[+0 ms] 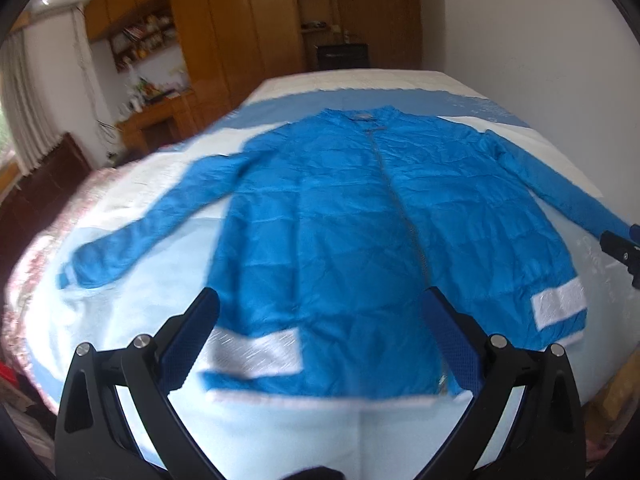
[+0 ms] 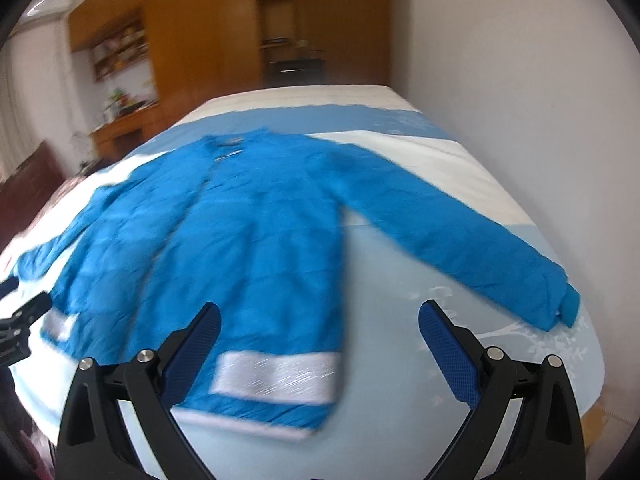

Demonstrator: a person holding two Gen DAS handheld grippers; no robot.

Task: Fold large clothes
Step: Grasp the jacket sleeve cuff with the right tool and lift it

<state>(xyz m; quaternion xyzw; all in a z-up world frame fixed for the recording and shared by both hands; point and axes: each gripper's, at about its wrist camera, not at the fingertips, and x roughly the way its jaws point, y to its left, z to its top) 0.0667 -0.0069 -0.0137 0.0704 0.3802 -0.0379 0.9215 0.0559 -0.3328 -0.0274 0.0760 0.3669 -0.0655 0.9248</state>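
Note:
A blue zip-front jacket (image 1: 340,216) lies flat and spread out on the bed, front up, both sleeves stretched sideways, with white reflective patches near the hem. It also shows in the right wrist view (image 2: 248,232). My left gripper (image 1: 320,312) is open and empty, hovering above the jacket's hem. My right gripper (image 2: 320,320) is open and empty, above the hem's right corner and the bare bedspread beside it. The right gripper's tip shows at the edge of the left wrist view (image 1: 620,252); the left gripper shows at the left edge of the right wrist view (image 2: 20,320).
The bed (image 1: 280,420) has a light blue and white bedspread. A white wall (image 2: 520,80) runs along its right side. Wooden wardrobes and shelves (image 1: 224,40) stand behind it, a desk (image 1: 160,116) and a dark headboard or chair (image 1: 52,176) at the left.

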